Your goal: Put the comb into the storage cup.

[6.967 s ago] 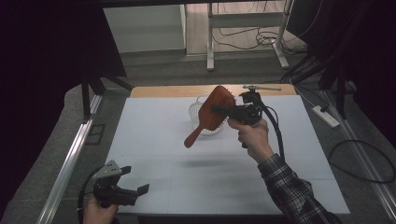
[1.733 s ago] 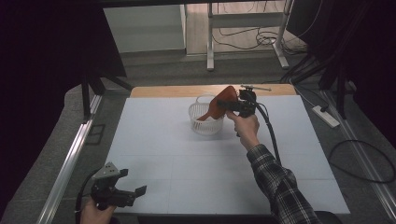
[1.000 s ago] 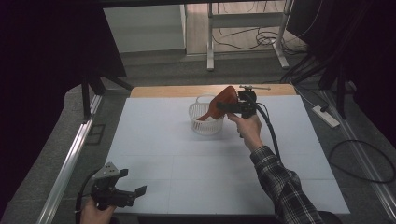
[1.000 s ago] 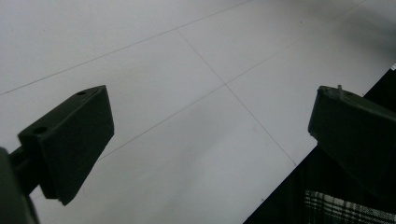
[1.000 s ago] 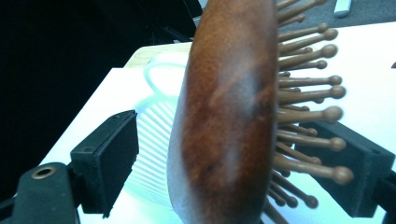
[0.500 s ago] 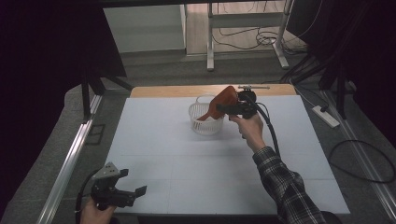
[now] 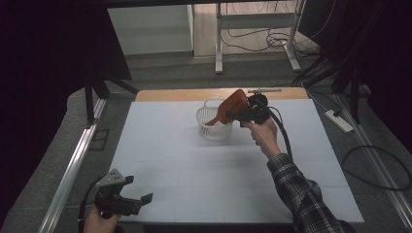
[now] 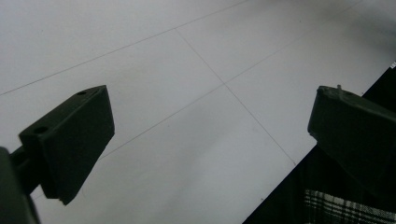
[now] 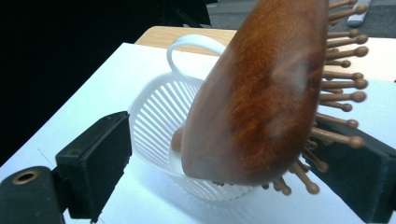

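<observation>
While the right gripper (image 7: 241, 114), jaws parted, rests the brush (image 9: 261, 93) handle-down in the basket (image 7: 210, 127), withdraw straight back; left gripper (image 7: 130, 201) idle, open.

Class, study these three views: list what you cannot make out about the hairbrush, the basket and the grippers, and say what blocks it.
1. Hairbrush handle: its end is hidden inside the white basket in the right gripper view, and too small in the high view.
2. Right gripper grip: the brush head blocks the contact; the near jaw stands apart.
3. Basket floor: covered by the brush.
4. Left gripper: jaw bases cut off by the frame edge.
</observation>
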The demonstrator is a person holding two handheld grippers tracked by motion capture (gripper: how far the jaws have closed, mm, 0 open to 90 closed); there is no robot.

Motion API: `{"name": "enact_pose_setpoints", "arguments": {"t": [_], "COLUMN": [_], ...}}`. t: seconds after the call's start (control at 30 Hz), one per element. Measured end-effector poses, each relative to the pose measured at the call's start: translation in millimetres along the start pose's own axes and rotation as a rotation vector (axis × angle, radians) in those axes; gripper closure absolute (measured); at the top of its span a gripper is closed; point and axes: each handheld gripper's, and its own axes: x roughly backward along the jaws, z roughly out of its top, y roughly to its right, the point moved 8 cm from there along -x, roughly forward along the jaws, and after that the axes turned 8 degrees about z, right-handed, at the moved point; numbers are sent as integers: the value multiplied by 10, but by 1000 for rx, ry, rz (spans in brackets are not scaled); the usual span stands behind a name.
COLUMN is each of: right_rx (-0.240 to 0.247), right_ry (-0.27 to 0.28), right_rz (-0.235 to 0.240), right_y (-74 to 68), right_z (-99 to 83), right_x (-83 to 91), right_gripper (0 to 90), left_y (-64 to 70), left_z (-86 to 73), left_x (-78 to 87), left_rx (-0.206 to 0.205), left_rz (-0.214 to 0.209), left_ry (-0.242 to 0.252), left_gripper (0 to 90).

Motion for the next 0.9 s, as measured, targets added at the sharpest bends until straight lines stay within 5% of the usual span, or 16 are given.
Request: {"name": "enact_pose_setpoints", "arguments": {"t": [0.9], "right_rx": [111], "right_ry": [-52], "right_rz": [8], "right_y": [-96], "right_z": [-157], "right_x": [243], "right_gripper": [18], "left_y": [-7], "left_z": [2], "left_x": [1], "left_rx": [10], "left_rz": [0], "left_ry": [3], "left_gripper": [14]}}
